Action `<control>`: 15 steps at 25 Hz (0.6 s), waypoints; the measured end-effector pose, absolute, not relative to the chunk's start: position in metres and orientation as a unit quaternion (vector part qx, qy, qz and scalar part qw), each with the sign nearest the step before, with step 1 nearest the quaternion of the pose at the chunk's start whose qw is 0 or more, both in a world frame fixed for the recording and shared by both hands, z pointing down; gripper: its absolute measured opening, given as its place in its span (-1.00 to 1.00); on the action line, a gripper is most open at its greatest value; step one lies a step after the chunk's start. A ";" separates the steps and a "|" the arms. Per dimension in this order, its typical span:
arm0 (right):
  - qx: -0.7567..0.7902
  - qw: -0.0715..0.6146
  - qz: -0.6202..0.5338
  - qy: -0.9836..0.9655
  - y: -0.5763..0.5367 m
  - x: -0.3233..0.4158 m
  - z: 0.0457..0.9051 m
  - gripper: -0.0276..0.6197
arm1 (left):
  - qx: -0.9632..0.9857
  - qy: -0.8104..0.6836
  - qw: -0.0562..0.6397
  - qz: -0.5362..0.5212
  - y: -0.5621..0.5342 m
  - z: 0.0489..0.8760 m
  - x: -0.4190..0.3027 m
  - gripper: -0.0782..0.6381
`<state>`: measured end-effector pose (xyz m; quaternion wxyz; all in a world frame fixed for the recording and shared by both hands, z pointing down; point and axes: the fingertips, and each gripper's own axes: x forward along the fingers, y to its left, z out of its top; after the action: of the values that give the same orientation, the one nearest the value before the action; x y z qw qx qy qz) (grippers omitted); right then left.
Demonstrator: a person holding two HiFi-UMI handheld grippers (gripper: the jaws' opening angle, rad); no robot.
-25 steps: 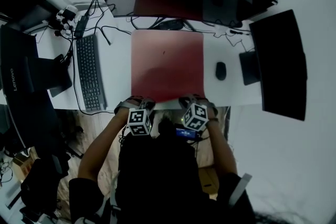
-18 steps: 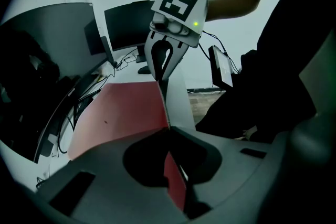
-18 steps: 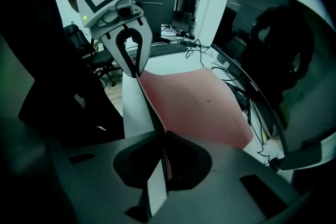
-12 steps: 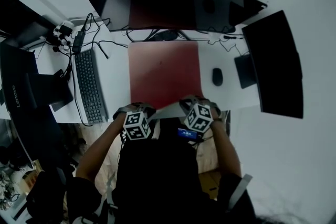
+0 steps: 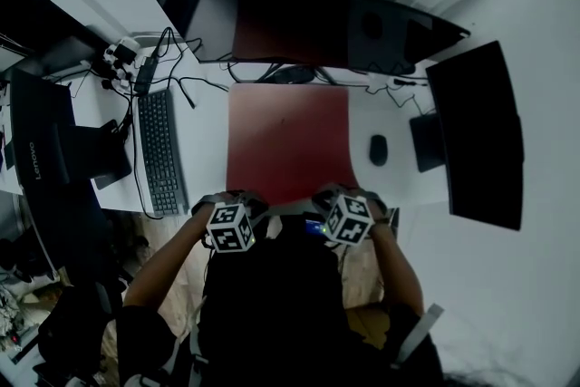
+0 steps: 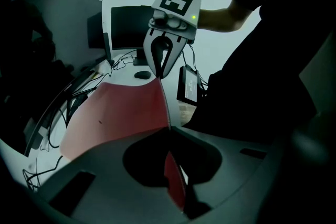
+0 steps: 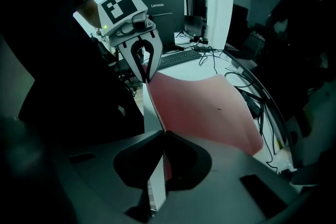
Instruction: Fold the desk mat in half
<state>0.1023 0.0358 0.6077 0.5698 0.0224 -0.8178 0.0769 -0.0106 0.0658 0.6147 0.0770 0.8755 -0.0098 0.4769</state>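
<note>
Now both grippers sit higher than a second ago, and the near edge of the desk mat (image 5: 286, 136) has come up off the desk (image 5: 201, 160) with them. Earlier that edge lay almost flat at the desk's front edge. It is now lifted clear, and a strip of pale underside shows between the two grippers.

The left gripper (image 5: 240, 198) has its jaws closed down on the mat's near left corner, the thin red sheet pinched edge-on between the pads. The right gripper (image 5: 332, 197) is clamped the same way on the near right corner. The lifted edge runs straight from one pair of jaws to the other.

From that edge the mat curves down and away to lie flat on the middle of the desk, between the keyboard (image 5: 161, 149) toward the left edge and the mouse (image 5: 378, 149) toward the right. Its far edge reaches the back of the desk, just under the curved monitor (image 5: 308, 23).
</note>
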 end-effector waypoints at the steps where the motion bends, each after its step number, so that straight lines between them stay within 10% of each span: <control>1: 0.019 0.570 0.078 -0.818 0.037 0.101 0.605 -0.87 | 0.875 -0.006 0.079 0.477 0.068 0.613 -0.011 -0.73; 15: -0.021 0.563 0.091 -0.821 0.068 0.099 0.588 -0.87 | 0.878 0.044 0.108 0.464 0.101 0.596 -0.013 -0.73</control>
<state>0.0993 0.0685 0.5876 0.5629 -0.0213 -0.8212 0.0912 -0.0134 0.1007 0.5960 0.1081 0.8783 0.0436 0.4637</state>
